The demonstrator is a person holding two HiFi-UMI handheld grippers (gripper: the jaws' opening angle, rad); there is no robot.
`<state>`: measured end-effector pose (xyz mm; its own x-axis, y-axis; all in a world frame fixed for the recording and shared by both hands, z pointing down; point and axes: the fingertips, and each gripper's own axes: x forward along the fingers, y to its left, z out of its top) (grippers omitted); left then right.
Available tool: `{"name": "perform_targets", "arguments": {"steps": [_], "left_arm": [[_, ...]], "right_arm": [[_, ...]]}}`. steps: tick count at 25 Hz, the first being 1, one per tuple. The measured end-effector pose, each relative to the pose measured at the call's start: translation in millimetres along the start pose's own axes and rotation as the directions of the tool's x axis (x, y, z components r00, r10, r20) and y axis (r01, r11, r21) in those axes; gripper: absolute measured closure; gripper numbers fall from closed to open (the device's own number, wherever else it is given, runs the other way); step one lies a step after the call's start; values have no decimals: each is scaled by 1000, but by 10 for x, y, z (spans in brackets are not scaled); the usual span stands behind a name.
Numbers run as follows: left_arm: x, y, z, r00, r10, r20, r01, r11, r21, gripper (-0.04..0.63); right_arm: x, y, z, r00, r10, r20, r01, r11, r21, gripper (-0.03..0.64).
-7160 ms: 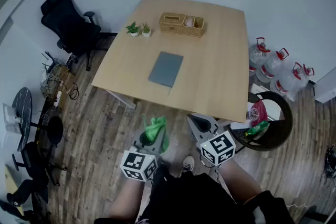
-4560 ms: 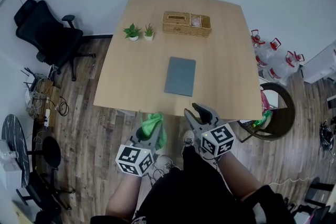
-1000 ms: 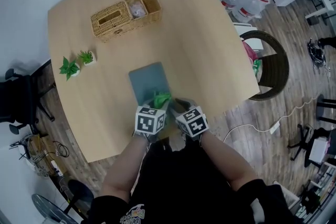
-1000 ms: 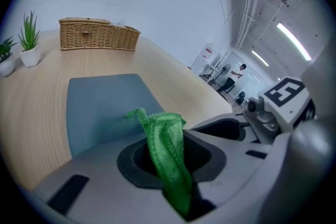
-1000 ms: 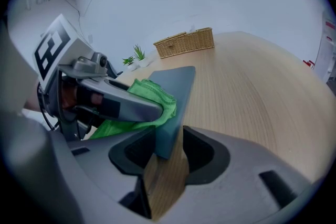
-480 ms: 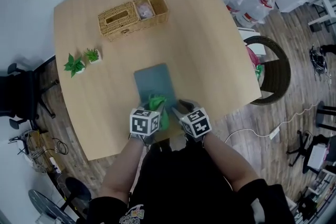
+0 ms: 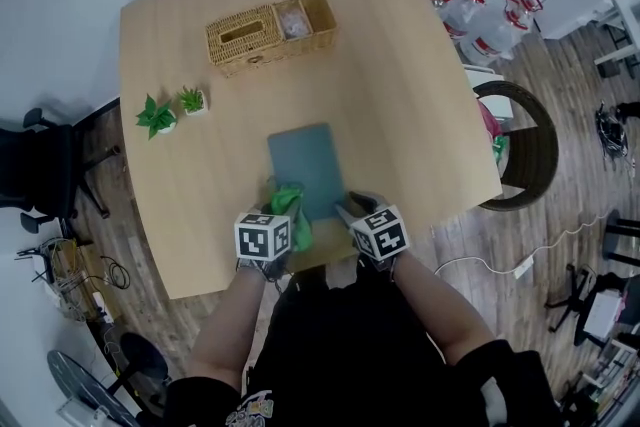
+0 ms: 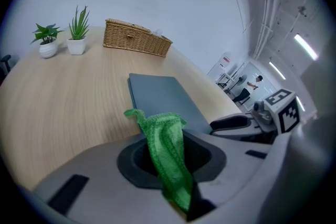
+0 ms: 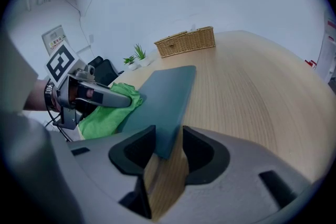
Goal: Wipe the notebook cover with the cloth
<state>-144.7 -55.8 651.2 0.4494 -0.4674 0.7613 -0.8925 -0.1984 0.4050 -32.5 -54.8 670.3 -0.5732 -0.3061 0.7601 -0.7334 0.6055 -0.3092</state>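
Observation:
The grey-blue notebook (image 7: 304, 167) lies flat on the wooden table (image 7: 400, 95), close to its near edge. A green cloth (image 7: 290, 209) hangs bunched from my left gripper (image 7: 281, 219), which is shut on it at the notebook's near left corner. In the left gripper view the cloth (image 8: 167, 149) drapes out of the left gripper (image 8: 170, 159), with the notebook (image 8: 163, 98) just ahead. My right gripper (image 7: 352, 208) sits at the near right corner. In the right gripper view the notebook's (image 9: 165, 97) near corner lies pinched in the right gripper (image 9: 164, 152).
A wicker basket (image 7: 270, 30) stands at the table's far side, two small potted plants (image 7: 170, 111) to the left. Beside the table are water bottles (image 7: 480, 10) and a round chair (image 7: 525, 150) on the right, and a black office chair (image 7: 45, 165) on the left.
The person has walked up to the table with both grippers. In the last second the cloth has slid left along the notebook's near edge; the right gripper stays at the near right corner.

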Motion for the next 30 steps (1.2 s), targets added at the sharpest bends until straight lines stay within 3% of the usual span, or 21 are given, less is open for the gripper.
{"name": "perform_targets", "arguments": {"steps": [11, 21, 25, 30], "left_arm": [[-197, 165, 32, 999, 48, 11, -48, 999, 8, 517], [-47, -346, 562, 997, -73, 33, 68, 987, 148, 517], [196, -601, 684, 992, -123, -4, 121, 973, 196, 517], [507, -762, 678, 989, -131, -74, 145, 958, 248, 516]], "right_arm": [[5, 12, -6, 1000, 2, -5, -2, 1000, 2, 446], [10, 16, -3, 1000, 12, -27, -11, 1000, 6, 448], [26, 20, 10, 999, 19, -42, -19, 1000, 8, 448], [25, 22, 8, 997, 37, -65, -37, 999, 10, 451]]}}
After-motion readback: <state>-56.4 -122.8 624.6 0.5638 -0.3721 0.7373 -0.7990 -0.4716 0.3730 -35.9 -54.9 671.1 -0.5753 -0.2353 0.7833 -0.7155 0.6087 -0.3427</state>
